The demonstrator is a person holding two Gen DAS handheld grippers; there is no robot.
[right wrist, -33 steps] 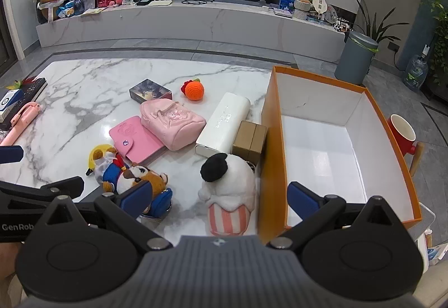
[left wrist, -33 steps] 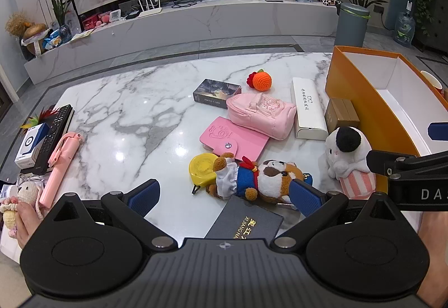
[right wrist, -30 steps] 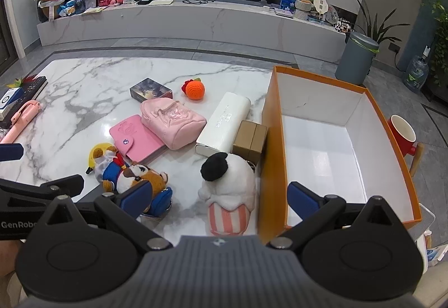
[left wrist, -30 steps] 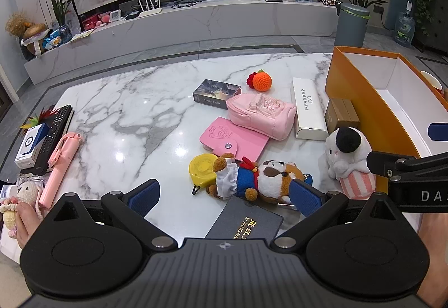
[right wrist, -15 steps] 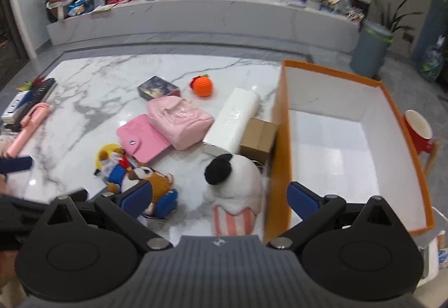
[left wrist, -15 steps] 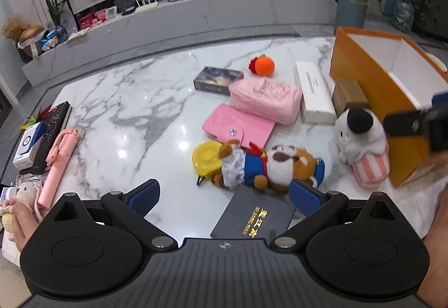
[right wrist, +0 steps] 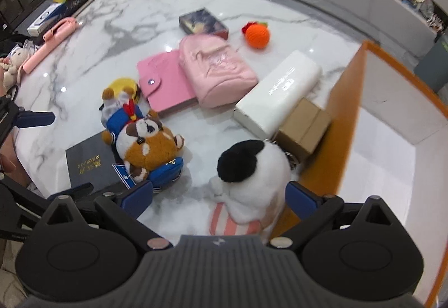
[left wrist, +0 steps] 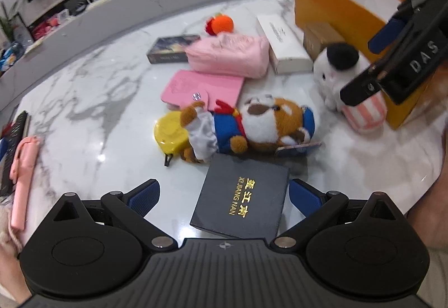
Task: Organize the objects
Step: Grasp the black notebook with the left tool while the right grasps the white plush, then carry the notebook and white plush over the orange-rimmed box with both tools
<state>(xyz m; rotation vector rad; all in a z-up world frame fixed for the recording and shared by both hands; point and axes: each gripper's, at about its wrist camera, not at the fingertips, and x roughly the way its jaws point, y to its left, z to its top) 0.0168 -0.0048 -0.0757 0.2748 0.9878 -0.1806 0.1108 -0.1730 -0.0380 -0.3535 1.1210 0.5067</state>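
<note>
Left gripper (left wrist: 223, 194), fingers spread wide, hovers over the black booklet (left wrist: 243, 204) lying flat on the marble tabletop (left wrist: 84, 101). Right gripper (right wrist: 219, 195), fingers likewise apart and holding nothing, sits above the white plush toy (right wrist: 252, 168), which stands just beside the orange box (right wrist: 347, 123). A brown plush toy (right wrist: 148, 145) lies between booklet and white plush toy.

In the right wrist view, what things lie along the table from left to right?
Pink stick → black booklet → raccoon toy → pink pouch → white box → brown box → orange bin.
</note>
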